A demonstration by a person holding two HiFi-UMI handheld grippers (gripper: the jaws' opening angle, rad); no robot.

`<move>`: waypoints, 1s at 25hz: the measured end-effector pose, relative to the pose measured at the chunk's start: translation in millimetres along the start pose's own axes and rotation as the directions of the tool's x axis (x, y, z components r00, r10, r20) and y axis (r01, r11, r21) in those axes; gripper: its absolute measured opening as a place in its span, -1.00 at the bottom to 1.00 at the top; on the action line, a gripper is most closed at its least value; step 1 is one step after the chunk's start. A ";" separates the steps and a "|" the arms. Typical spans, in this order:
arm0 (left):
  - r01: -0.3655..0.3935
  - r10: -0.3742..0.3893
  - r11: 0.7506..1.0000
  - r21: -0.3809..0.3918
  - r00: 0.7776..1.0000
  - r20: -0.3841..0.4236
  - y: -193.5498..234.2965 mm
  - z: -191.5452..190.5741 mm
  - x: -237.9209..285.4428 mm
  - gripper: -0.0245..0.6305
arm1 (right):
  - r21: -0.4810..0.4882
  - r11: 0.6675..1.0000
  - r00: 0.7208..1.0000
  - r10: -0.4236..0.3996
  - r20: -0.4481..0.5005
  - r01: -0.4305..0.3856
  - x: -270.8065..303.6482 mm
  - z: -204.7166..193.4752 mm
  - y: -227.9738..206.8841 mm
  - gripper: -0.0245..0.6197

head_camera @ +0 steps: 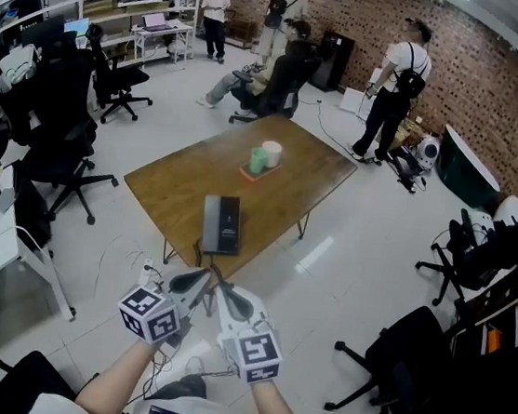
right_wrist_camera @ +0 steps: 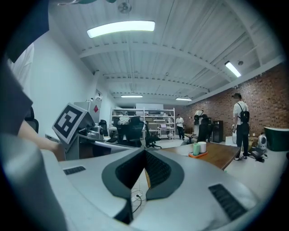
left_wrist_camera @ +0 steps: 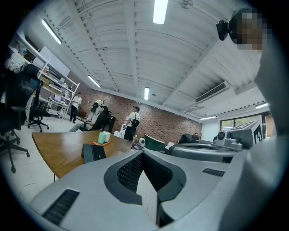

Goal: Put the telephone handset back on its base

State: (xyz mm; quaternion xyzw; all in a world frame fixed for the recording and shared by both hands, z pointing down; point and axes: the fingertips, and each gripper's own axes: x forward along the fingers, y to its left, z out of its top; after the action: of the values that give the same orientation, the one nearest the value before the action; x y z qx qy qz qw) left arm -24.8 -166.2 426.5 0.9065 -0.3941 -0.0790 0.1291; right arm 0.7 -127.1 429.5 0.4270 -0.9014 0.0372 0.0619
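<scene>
The left tool (left_wrist_camera: 142, 154) is fully closed, its 2 dark ribbed pads meeting along a single seam with nothing between them and nothing touching them. The right tool (right_wrist_camera: 145, 152) is closed in the same way and is just as empty. In the head view both are held low at 6 o'clock, clear of the desk, with their tips close together and aimed toward 12 o'clock. The left tool's gripper view shows the right tool's grey body just beside it at 3 o'clock. The flat, dark grey and black rectangular telephone (head_camera: 221, 224) lies on the brown wooden rectangular desk (head_camera: 189, 169), at the desk's corner nearest the person, at 12 o'clock from the 2 tools and well apart from them. Its long axis runs from 12 to 6 o'clock in the head view, with 1 short end toward the person. It lies flat, with a paler grey strip along its 9 o'clock side and a black field toward 3 o'clock. At this range the handset cannot be told from the base. In the left tool's gripper view the telephone (left_wrist_camera: 93, 152) appears as a dark slab at 10 o'clock from the closed pads. Farther across the desk, at 1 o'clock from the telephone, a pale green cup (head_camera: 258, 160) and a white cup (head_camera: 271, 153) stand upright side by side on a small orange tray (head_camera: 260, 171).
</scene>
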 end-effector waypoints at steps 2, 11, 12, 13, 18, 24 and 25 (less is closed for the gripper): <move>-0.008 0.008 1.000 0.022 1.000 -0.001 -14.5 1.0 -7.4 -0.93 | 0.003 1.000 1.000 0.007 0.010 -0.007 -12.4 0.6 5.1 -0.91; -0.033 0.032 0.994 0.100 0.999 0.015 -66.0 0.8 -44.8 -0.93 | 0.000 1.000 0.999 0.023 0.024 -0.023 -54.8 -2.8 33.7 -0.91; -0.038 0.036 0.994 0.103 0.999 0.016 -71.0 -0.2 -49.5 -0.93 | -0.002 1.000 0.999 0.026 0.026 -0.026 -60.3 -3.1 37.1 -0.91; -0.043 0.041 0.993 0.106 0.999 0.017 -75.8 -1.3 -54.1 -0.93 | -0.004 1.000 0.999 0.029 0.027 -0.029 -65.6 -3.7 40.3 -0.91; -0.050 0.047 0.992 0.116 0.999 0.025 -97.3 -5.7 -74.9 -0.93 | -0.004 1.000 0.999 0.031 0.035 -0.031 -89.5 -8.7 53.9 -0.91; -0.054 0.049 0.990 0.134 0.998 0.045 -123.2 -2.2 -94.2 -0.93 | -0.006 1.000 0.998 0.026 0.056 -0.026 -116.3 -7.1 66.8 -0.91; -0.057 0.051 0.989 0.138 0.998 0.047 -127.1 -2.4 -97.0 -0.93 | -0.006 1.000 0.998 0.028 0.060 -0.027 -120.8 -6.8 69.3 -0.91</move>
State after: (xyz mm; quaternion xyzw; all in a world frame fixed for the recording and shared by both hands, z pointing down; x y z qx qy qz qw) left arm -1.6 -11.1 395.2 0.9004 -0.4257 -0.0675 0.0589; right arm 23.5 10.0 417.9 0.4153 -0.9087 0.0229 0.0354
